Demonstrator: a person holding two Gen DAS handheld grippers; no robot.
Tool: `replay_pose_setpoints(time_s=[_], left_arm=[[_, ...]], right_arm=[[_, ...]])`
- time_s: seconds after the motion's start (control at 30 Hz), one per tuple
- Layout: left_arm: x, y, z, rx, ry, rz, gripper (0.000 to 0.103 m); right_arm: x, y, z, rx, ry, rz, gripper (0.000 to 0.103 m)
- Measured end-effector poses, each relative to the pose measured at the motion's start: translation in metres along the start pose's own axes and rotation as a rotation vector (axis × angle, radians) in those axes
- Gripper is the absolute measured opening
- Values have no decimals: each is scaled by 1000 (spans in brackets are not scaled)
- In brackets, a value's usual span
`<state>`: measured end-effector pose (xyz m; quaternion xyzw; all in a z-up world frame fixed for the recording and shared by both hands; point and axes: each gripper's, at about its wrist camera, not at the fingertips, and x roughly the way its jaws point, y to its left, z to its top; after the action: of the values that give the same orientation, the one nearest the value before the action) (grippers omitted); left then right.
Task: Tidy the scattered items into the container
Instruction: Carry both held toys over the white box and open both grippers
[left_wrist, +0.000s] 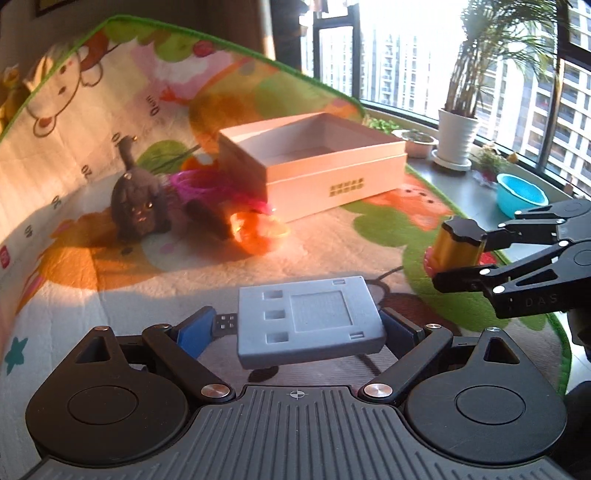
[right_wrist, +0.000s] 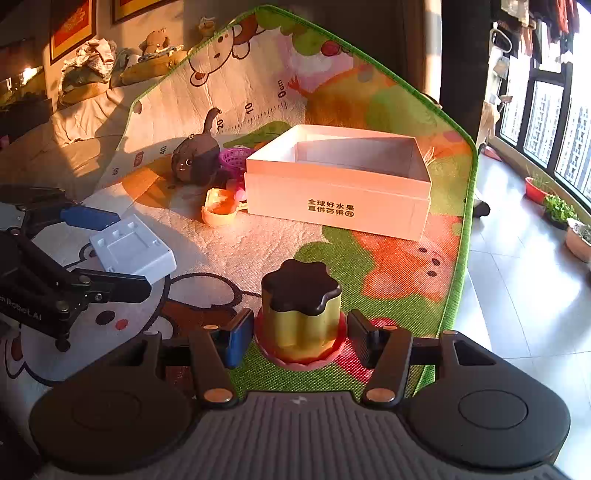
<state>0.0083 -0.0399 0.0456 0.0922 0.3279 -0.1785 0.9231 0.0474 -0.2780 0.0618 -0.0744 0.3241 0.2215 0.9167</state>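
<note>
My left gripper (left_wrist: 306, 325) is shut on a flat grey block (left_wrist: 310, 321), which hangs a little above the cartoon play mat (left_wrist: 221, 266). From the right wrist view this left gripper (right_wrist: 129, 251) and its block (right_wrist: 133, 251) sit at the left. My right gripper (right_wrist: 299, 336) is shut on a gold pudding toy (right_wrist: 301, 314) with a dark top and pink base; in the left wrist view this gripper (left_wrist: 458, 254) and the toy (left_wrist: 456, 247) are at the right. The open white box (left_wrist: 332, 184) (right_wrist: 332, 206) stands ahead on the mat.
Left of the box lie a dark plush cat (left_wrist: 136, 206) (right_wrist: 195, 162), a purple basket (left_wrist: 199, 184) (right_wrist: 232, 158) and an orange translucent toy (left_wrist: 258, 229) (right_wrist: 219, 206). A blue basin (left_wrist: 521, 194) and potted plants (left_wrist: 458, 129) stand by the window. Tile floor (right_wrist: 517, 277) borders the mat's right edge.
</note>
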Motion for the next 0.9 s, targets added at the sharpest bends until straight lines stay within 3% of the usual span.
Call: replay_pose_setpoints(time_s=[0.23,0.43,0.6,0.73,0.83,0.9], left_arm=[[8,-10,36,82,-31,-51,97],[49,9,106,151,-115,-57,97],[104,23,156,186,-157,-13,97],[156,38,185,141,-120,-8,97],[185,40,197,172,-127,3,97],[202,39,205,198,-134,12,97]], right_arm=[[10,-28,37,-1,31,53,56],[41,-72,127,34,-51,10,56],[95,-108,193,91,-84,-41,56],[143,-132,214,158,-52,-40,56],[174,-144,219,191,-26,-21,56],[188,-153,218,235,-12,-10,65]])
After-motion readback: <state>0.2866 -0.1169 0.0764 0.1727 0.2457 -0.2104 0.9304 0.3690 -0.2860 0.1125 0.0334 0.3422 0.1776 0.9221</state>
